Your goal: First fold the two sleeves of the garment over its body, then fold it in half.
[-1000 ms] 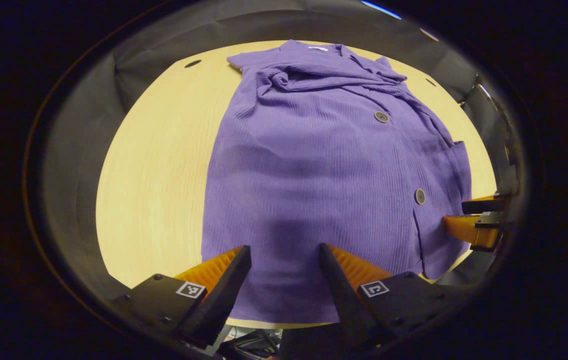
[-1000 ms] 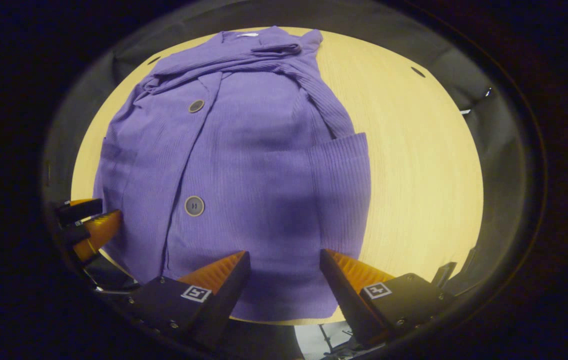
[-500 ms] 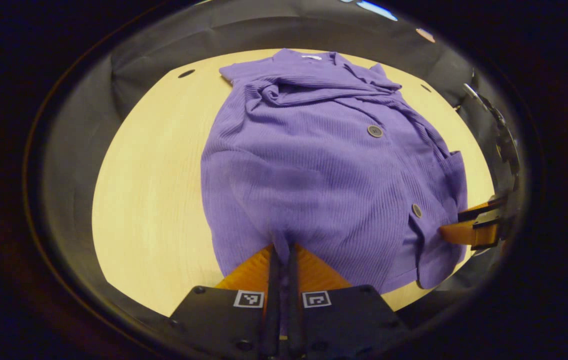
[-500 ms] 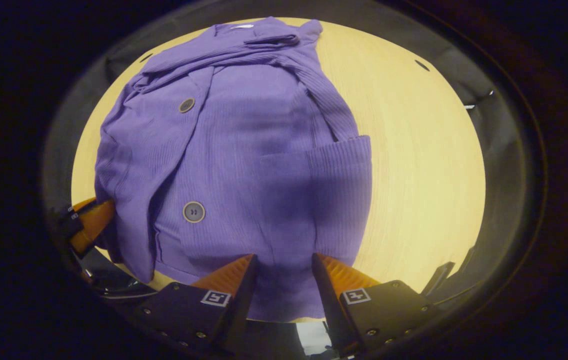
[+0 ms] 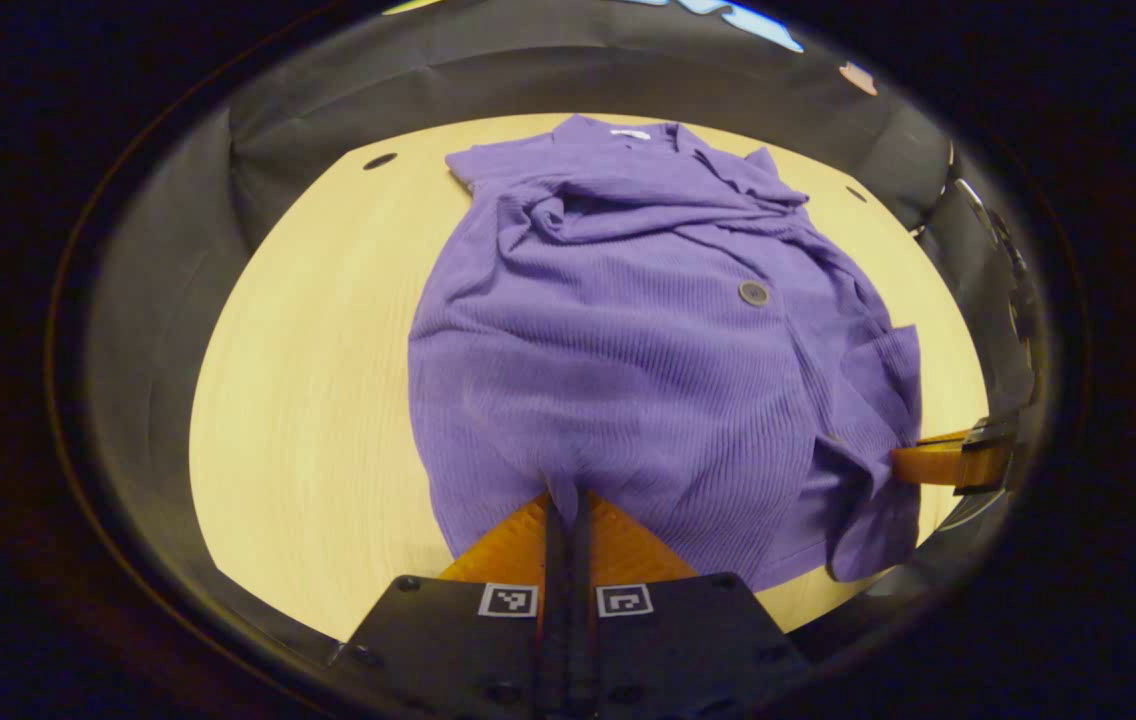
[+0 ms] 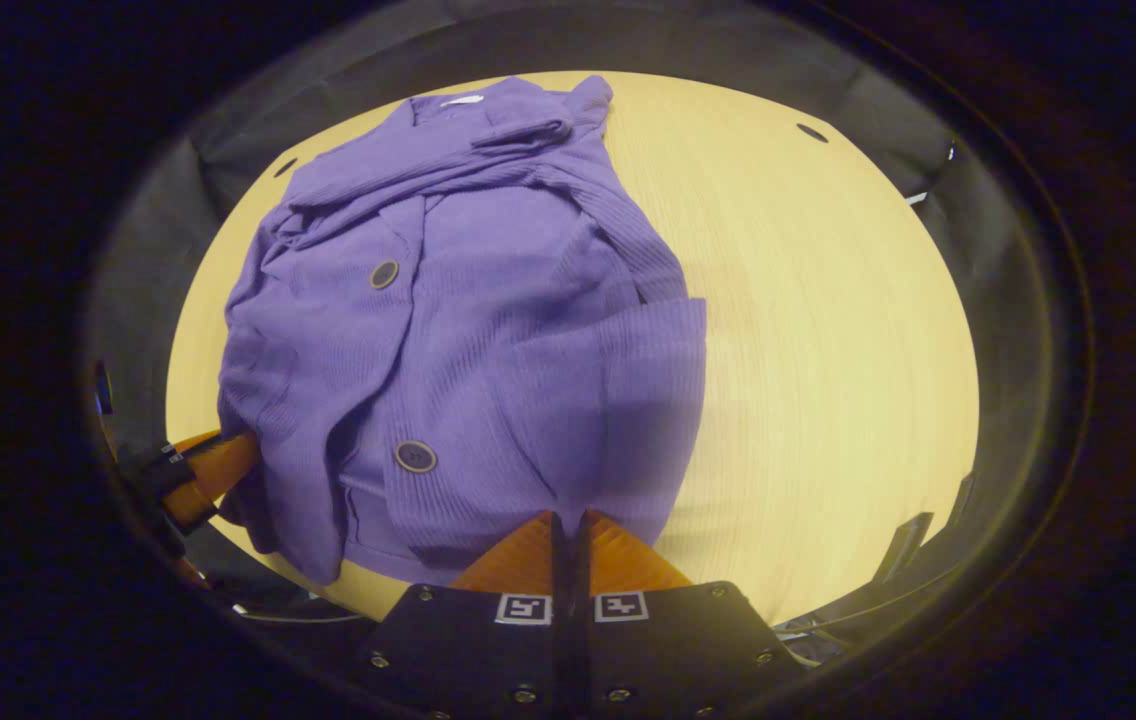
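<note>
the purple garment (image 5: pixel 648 350) lies buttoned-side up on the pale wooden surface (image 5: pixel 308 350), collar at the far edge, both sleeves already bunched across its chest near the collar. its near hem is gathered and lifted off the surface where the two tools grip it. the left tool (image 5: pixel 565 510) is closed tight, both fingers pinching the hem near one corner; the right tool (image 6: pixel 568 530) is likewise closed on the hem at the other corner, just below the lower button (image 6: pixel 415 456). in the left gripper view the right tool shows at the side, at the cloth's edge.

judging by this, the halving fold is starting. the risks: the knit is slack and may slip from a thin pinch; uneven lift between the two tools would skew the fold; dragging the hem forward could shove the loose sleeves out of place or slide the whole garment toward the far edge.
</note>
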